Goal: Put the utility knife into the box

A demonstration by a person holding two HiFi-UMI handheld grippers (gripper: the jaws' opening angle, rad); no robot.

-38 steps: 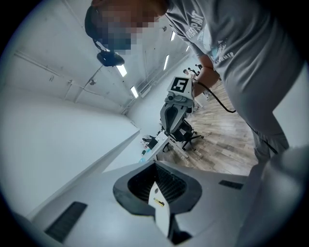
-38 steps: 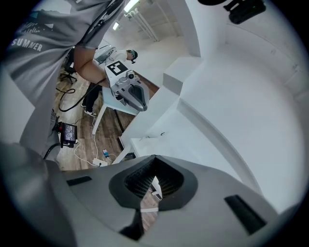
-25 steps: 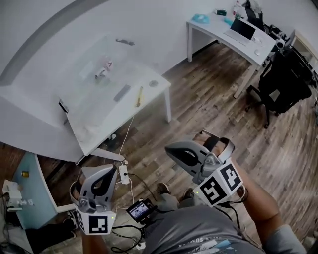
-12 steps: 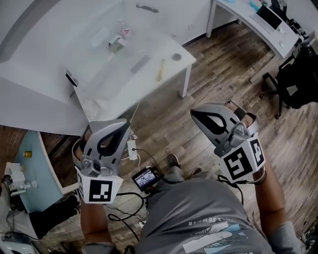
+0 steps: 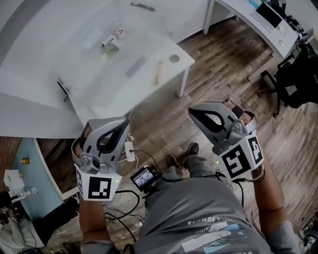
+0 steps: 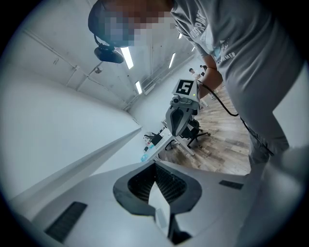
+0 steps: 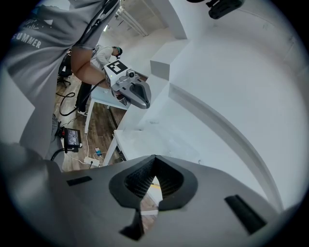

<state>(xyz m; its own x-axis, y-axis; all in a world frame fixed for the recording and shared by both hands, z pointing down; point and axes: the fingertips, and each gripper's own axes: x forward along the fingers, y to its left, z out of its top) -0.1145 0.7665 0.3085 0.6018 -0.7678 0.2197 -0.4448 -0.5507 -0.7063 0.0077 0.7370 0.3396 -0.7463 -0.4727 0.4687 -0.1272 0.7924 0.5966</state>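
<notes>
Two white tables stand on the wood floor (image 5: 223,84) in the head view: the surface (image 5: 171,45) with the task's things is ahead and to my left, and a desk (image 5: 243,17) with a laptop is far off to the right. One see-through box (image 5: 94,74) seems to sit on the surface, but its walls are so faint that I cannot trace its rim. Two tongs are out in front of me, over the floor and well apart from the surface. The left tongs (image 5: 124,120) are closed with nothing in them. The right tongs (image 5: 191,110) are closed and empty too. One long grey thing lies on the surface, and I take it to be the utility knife (image 5: 136,66), though it is too small to be sure. It lies ahead of both tongs, between them, and its long side runs on a slant from near-left to far-right. Whether it is inside the box or just beside it I cannot tell. I think the left tongs are a little nearer, so I would reach with them and close across its thin side. Near it I count one yellow stick (image 5: 158,72), one round disc (image 5: 174,58), one small red and white thing (image 5: 112,39), one dark thing (image 5: 142,6) at the far edge and one black thing (image 5: 62,88) at the near-left edge.
</notes>
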